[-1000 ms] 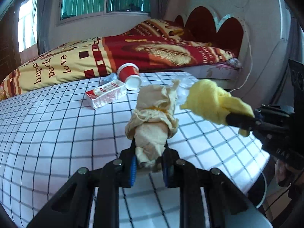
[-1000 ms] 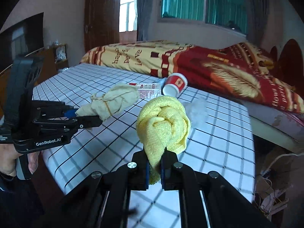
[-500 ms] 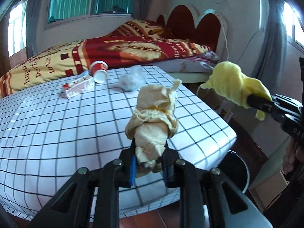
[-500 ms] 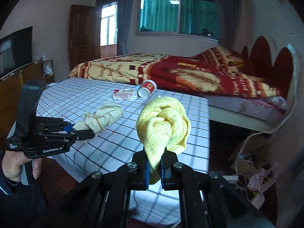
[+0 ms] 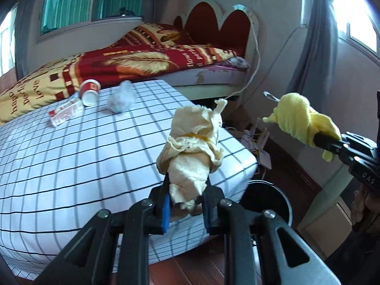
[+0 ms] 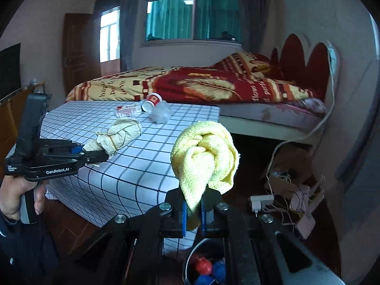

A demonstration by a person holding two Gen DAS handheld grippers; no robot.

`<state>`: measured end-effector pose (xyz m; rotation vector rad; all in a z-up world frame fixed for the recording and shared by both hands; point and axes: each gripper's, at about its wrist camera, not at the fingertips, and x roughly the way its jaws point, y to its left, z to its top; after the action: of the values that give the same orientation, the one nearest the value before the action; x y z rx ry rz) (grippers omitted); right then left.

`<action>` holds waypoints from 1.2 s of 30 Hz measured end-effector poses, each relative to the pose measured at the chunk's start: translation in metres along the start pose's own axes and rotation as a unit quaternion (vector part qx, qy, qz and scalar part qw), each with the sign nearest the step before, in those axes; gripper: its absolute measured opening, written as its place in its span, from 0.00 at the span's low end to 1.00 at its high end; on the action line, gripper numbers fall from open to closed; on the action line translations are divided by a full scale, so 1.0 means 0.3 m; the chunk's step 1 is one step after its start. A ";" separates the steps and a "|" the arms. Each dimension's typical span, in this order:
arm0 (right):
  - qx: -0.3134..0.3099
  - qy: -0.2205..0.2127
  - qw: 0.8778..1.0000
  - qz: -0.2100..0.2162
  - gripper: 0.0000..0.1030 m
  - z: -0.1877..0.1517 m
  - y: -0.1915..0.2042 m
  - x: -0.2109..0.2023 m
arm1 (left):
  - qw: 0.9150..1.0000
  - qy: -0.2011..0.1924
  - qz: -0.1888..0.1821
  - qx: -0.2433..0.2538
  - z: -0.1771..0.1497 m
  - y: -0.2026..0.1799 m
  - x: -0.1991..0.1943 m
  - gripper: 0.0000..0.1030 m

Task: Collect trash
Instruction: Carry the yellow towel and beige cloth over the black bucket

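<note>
Bedroom, checked desk point(image 5: 71, 166) beside bed; left tongs point(image 5: 186, 204) pinch a beige wad point(image 5: 192, 149), right tongs point(image 6: 192, 213) pinch a yellow cloth point(image 6: 204, 156), both carried off-desk toward the bin point(image 6: 201, 256) beneath the right tongs.

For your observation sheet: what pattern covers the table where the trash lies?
The tablecloth is white with a dark grid; left wrist view shows it best.

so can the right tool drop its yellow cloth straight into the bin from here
Probably yes. The right tool is shut on the yellow cloth almost above the open bin, with nothing between them. The bin already holds red and blue items, yet its mouth looks free.
</note>
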<state>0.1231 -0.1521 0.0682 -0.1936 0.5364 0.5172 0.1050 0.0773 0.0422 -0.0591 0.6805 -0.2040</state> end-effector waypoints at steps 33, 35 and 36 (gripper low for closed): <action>0.062 0.078 0.993 -0.067 0.08 -0.279 -0.249 -0.055 | 0.988 0.093 -0.096 0.077 -0.105 -0.424 0.225 0.22; 0.062 0.089 0.992 -0.064 0.08 -0.308 -0.256 -0.043 | 0.986 0.104 -0.102 0.081 -0.126 -0.443 0.243 0.22; 0.061 0.096 0.991 -0.064 0.09 -0.324 -0.257 -0.034 | 0.985 0.108 -0.104 0.082 -0.133 -0.449 0.251 0.22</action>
<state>0.1130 -0.2523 -0.0052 -0.1609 0.7354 0.3412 0.1142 -0.0695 -0.0192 0.0511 0.8713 -0.4717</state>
